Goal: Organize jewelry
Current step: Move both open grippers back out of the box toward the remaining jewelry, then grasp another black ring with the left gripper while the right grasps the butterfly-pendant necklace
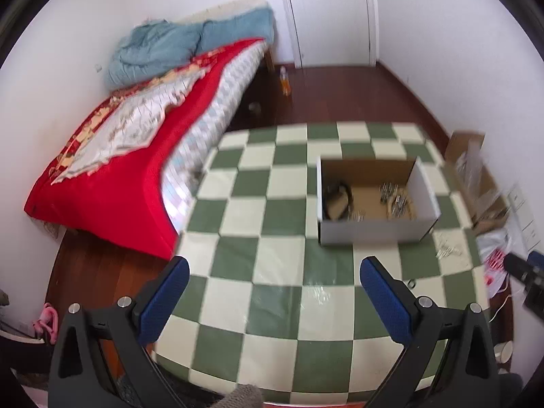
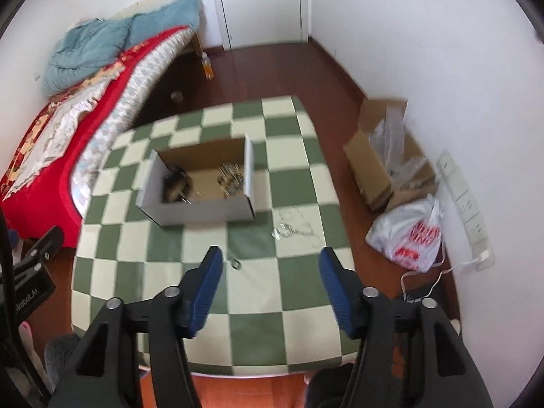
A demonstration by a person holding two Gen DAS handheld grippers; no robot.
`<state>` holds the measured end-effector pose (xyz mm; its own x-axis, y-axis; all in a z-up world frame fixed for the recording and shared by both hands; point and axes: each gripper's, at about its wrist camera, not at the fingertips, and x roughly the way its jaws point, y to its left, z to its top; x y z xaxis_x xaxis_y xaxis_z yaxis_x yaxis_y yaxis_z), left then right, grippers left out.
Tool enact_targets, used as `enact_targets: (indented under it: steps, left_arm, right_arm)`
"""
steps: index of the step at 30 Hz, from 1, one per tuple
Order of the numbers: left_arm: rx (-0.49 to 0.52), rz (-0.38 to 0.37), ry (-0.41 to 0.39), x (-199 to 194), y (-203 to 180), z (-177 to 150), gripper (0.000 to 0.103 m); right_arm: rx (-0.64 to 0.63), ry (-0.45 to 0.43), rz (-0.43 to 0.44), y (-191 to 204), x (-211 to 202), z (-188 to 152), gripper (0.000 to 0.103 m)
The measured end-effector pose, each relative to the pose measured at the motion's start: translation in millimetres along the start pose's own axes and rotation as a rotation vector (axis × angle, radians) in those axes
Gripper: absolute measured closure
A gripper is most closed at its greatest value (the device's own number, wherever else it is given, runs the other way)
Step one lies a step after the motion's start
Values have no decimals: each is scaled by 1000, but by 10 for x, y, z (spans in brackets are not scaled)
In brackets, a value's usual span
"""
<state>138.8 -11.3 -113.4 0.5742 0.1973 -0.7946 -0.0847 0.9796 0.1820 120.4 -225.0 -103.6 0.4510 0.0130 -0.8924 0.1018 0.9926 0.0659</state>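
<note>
On the checkered table (image 2: 299, 176), a box (image 2: 200, 204) is holding jewelry (image 2: 231, 178), while a chain (image 2: 295, 229) and ring (image 2: 235, 264) are lying outside it. Both the left gripper (image 1: 273, 268) and right gripper (image 2: 270, 258) are hovering wide apart, gripping nothing.

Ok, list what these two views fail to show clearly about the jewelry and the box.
- Silver pieces in the cardboard box: blurred in both views, types unreadable.
- Dark item at the box's left end: near wall hides part of it, both views.
- Chain on the checkered table: thin, blurred, possibly several.
- Small ring-like object: too small to identify.
</note>
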Motion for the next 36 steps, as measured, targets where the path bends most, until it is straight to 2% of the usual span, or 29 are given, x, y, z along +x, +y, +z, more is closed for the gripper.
enact_targets:
  steps: [7, 12, 14, 15, 16, 18, 19, 23, 25, 28, 29, 30, 33, 36]
  left_arm:
    - [17, 37, 134, 647, -425, -168, 1]
    - [26, 55, 189, 930, -631, -222, 1]
    - [21, 55, 201, 992, -667, -231, 1]
    - [18, 54, 206, 1014, -669, -233, 1]
    - [14, 48, 210, 1033, -678, -235, 1]
    - [10, 32, 217, 1064, -700, -242, 1]
    - [8, 10, 223, 1076, -725, -248, 1]
    - [33, -95, 260, 1122, -908, -292, 1]
    - [81, -151, 277, 1145, -1096, -340, 1]
    - [137, -190, 298, 1187, -1334, -407, 5]
    - [154, -191, 305, 1209, -1405, -432, 13]
    - [171, -200, 315, 1233, -1480, -460, 16]
    - [173, -211, 291, 1215, -1569, -446, 19]
    - [172, -253, 279, 1201, -1619, -415, 43]
  right_arm:
    - [28, 134, 7, -397, 1115, 105, 39]
    - [-46, 181, 10, -327, 1682, 198, 35]
    - [-106, 214, -33, -237, 1875, 183, 34]
    - [-134, 187, -58, -196, 1894, 157, 35]
    - [-151, 171, -59, -169, 1898, 143, 41]
    - [-161, 157, -51, -137, 1892, 135, 65]
    - [-168, 157, -56, -128, 1890, 143, 99]
    - [-112, 175, -37, -313, 1862, 109, 99]
    - [-66, 184, -16, -482, 1811, 63, 99]
    - [-11, 195, 7, -661, 1708, -21, 99]
    - [-2, 197, 13, -694, 1696, -37, 99]
    - [-1, 199, 14, -712, 1681, -52, 99]
    - [-1, 202, 14, -726, 1671, -60, 99]
    - [-2, 203, 10, -722, 1688, -55, 99]
